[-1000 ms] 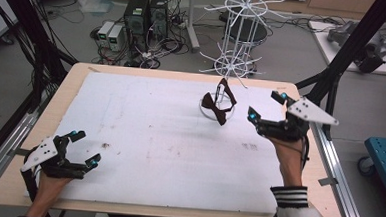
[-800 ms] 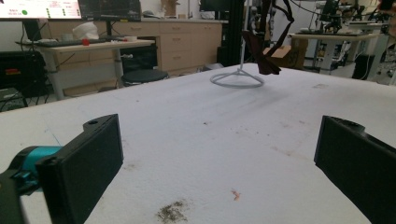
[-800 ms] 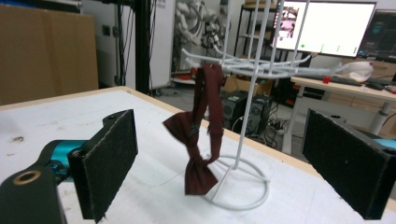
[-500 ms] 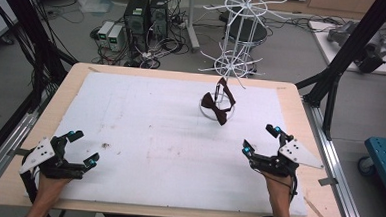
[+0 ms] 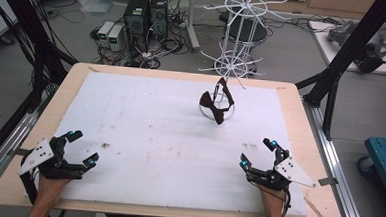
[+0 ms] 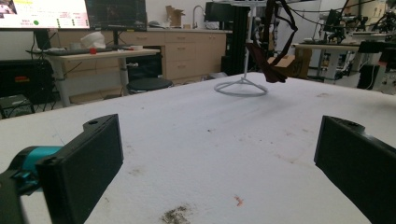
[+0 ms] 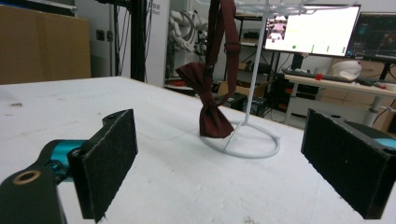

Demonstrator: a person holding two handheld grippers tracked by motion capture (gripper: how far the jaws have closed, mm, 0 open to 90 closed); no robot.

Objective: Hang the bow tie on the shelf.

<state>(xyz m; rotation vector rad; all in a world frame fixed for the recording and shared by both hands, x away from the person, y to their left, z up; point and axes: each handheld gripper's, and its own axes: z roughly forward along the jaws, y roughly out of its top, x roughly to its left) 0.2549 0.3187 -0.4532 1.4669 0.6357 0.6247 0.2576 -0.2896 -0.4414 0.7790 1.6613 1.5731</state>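
High view looks down over the table; both gripper views face the white wire stand (image 5: 232,55) from low, near corners.

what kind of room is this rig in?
Most likely a robotics lab or data-collection workspace: desktop computers and loose cables on the floor behind the table, monitors on a desk, and black aluminium framing around the rig.
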